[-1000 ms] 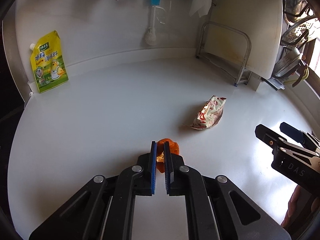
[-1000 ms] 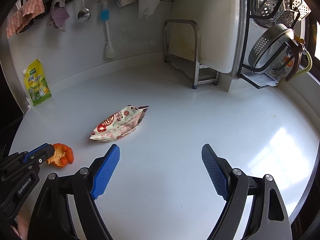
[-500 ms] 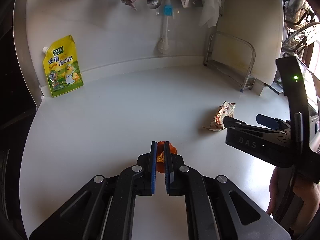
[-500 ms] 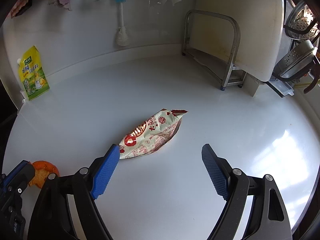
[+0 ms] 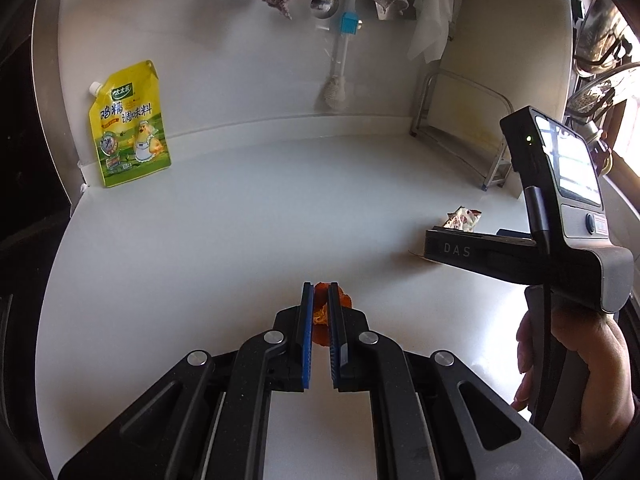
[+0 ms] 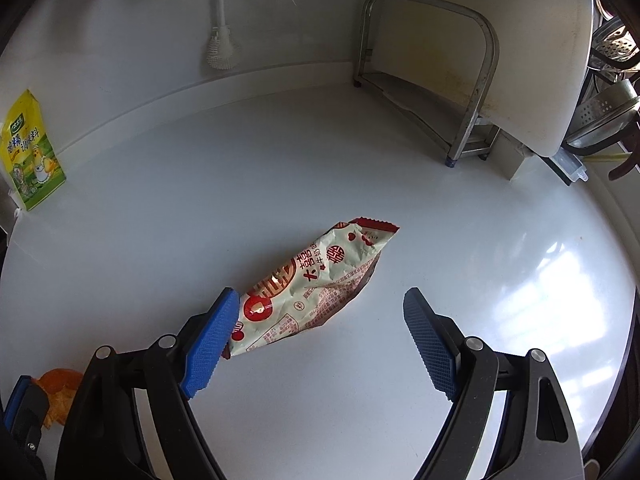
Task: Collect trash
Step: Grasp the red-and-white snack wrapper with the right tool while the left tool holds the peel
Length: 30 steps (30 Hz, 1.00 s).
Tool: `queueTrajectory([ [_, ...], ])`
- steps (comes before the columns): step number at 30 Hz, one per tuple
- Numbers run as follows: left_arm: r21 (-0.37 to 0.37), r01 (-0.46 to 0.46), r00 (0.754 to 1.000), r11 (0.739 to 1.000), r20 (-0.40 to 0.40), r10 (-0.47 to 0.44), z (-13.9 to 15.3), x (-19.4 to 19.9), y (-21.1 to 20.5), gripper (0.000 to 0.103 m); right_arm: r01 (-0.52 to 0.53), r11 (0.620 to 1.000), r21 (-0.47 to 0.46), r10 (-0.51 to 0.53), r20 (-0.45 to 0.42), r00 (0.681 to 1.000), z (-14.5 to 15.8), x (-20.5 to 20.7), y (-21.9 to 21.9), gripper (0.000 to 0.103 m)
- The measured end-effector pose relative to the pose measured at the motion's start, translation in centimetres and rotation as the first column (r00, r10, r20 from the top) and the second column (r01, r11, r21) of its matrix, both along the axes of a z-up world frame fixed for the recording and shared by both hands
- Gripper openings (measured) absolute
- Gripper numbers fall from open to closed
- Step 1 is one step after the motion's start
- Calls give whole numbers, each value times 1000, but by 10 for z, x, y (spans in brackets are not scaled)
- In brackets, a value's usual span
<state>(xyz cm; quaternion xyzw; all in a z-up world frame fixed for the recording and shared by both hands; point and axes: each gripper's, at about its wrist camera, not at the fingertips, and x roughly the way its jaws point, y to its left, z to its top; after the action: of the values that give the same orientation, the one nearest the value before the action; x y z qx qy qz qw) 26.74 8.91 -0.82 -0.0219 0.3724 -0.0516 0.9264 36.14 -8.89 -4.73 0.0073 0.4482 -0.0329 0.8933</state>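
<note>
The right claw (image 6: 320,312) has closed in on the snack wrapper (image 6: 316,284), spread wide; lower squarely before pinching. The left claw (image 5: 320,308) apparently grips orange peel (image 5: 320,314) mid-desk (image 5: 240,220).

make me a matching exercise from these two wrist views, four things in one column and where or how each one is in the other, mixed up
Things
1. orange peel scrap
2. crumpled red-and-cream snack wrapper
3. yellow spouted seasoning pouch
4. white long-handled dish brush

Places or states
A. lying flat on the white counter between wide-open blue fingers of the right gripper
B. hanging against the back wall
C. pinched between the shut blue fingers of the left gripper
D. propped upright at the counter's far left corner

Pairs: 1-C, 2-A, 3-D, 4-B
</note>
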Motion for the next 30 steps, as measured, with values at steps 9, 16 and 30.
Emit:
queueTrajectory([
  [9,1,3,1000,1000,3,-3,0,0,0,7,-58,986,157,56,16,998,0,6,-8,80],
  [16,7,4,1000,1000,-3,-4,-2,1,-1,7,-28,989,146,33,-39,999,-12,18,-4,80],
  [30,8,15,1000,1000,-17,-15,-2,-1,-9,7,-20,974,226,28,-30,999,-16,8,-31,33],
])
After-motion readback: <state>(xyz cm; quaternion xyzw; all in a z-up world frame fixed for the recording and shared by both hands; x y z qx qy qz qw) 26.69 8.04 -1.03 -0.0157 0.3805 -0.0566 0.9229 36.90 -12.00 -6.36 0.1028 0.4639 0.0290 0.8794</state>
